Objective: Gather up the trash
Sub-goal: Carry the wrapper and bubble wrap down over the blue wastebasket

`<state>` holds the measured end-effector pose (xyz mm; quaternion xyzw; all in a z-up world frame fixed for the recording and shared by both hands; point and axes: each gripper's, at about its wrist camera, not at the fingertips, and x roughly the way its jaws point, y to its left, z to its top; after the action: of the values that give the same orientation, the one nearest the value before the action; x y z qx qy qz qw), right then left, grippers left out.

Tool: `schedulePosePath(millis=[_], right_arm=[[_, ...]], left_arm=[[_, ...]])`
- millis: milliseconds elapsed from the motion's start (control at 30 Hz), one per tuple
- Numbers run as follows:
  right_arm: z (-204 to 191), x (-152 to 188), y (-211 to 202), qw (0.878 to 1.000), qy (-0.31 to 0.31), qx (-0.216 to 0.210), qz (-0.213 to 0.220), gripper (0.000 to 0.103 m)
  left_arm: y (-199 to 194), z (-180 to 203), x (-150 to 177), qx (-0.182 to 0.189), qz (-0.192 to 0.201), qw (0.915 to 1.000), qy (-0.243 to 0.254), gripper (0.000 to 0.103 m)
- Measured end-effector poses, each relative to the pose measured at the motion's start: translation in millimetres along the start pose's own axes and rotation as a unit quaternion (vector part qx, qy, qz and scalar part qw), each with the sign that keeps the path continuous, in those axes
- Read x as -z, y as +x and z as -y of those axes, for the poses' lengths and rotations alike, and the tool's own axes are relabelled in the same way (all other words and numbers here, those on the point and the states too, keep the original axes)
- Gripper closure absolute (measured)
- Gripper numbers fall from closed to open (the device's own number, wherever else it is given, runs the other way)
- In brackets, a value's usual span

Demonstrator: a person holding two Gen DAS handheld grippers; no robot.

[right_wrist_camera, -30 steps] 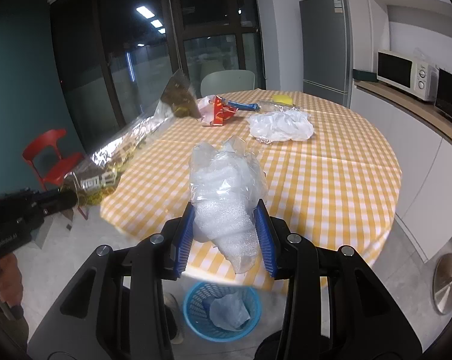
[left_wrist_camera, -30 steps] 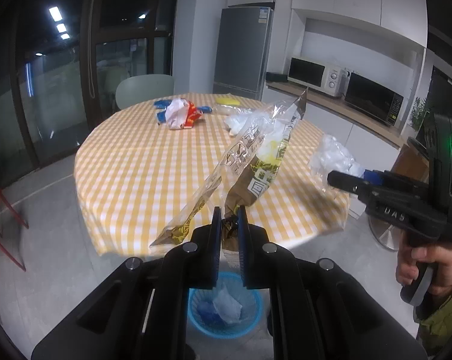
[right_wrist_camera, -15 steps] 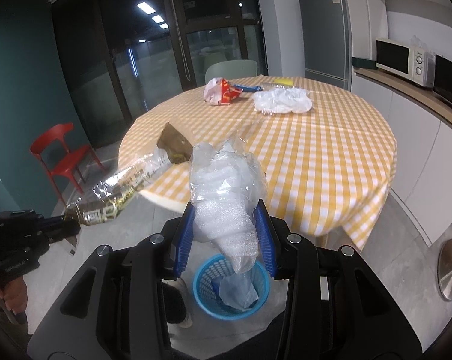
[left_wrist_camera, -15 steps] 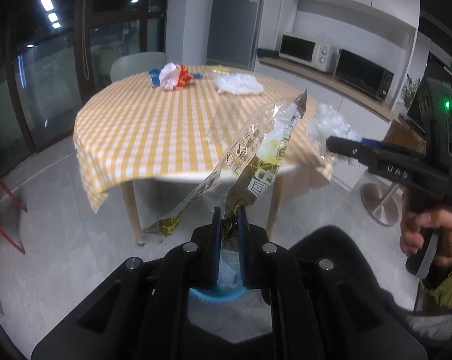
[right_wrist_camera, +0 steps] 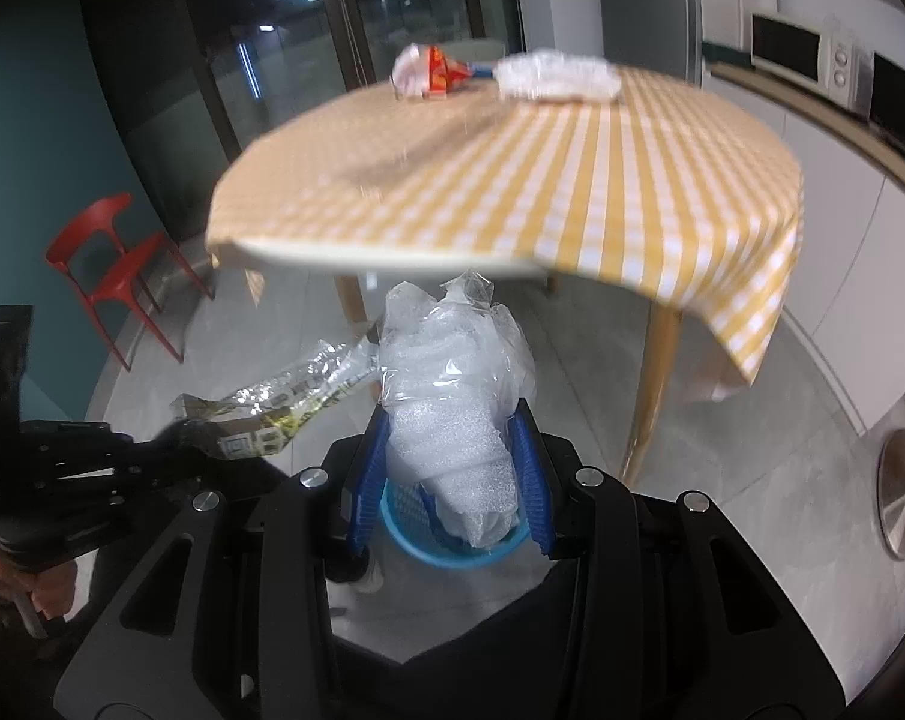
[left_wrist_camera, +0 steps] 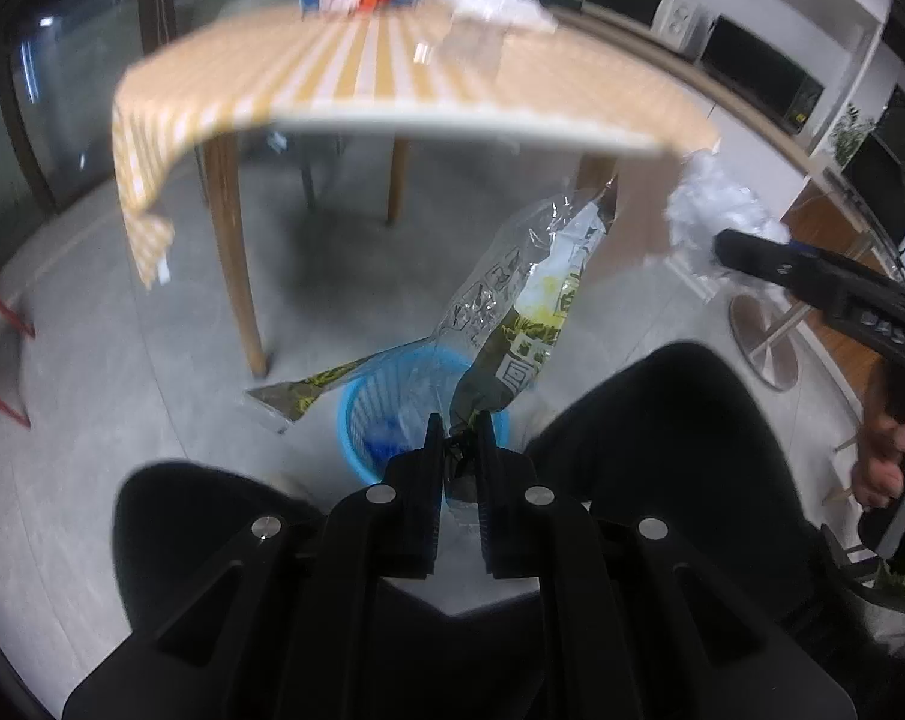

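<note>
Pinching snack wrapper, left claw nearly closed

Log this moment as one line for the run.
left tongs: shut on wrapper | right tongs: shut on foam wad | both above blue bin | nothing dropped yet

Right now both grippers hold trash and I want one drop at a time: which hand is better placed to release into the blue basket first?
Right. The right gripper holds its foam wrap directly over the blue basket; the left gripper's long wrapper sticks out beyond the rim.
</note>
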<state>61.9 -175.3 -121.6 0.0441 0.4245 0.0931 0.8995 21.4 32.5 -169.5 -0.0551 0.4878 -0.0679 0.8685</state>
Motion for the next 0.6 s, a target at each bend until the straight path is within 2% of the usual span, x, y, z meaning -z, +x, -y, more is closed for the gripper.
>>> schedulePosePath(millis=[333,600], right_arm=[[2.8,30.8,70.4,0.997,0.028,-0.004,-0.069,0.066],[11.3,54.7,139.0,0.989,0.062,-0.004,-0.131,0.066]], left_arm=[[83.4,-24.9,-3.3,0.004,-0.069,0.996,-0.056,0.094],[145.3,-29.6,-11.4,-0.001,-0.112,0.9907,-0.078,0.094]])
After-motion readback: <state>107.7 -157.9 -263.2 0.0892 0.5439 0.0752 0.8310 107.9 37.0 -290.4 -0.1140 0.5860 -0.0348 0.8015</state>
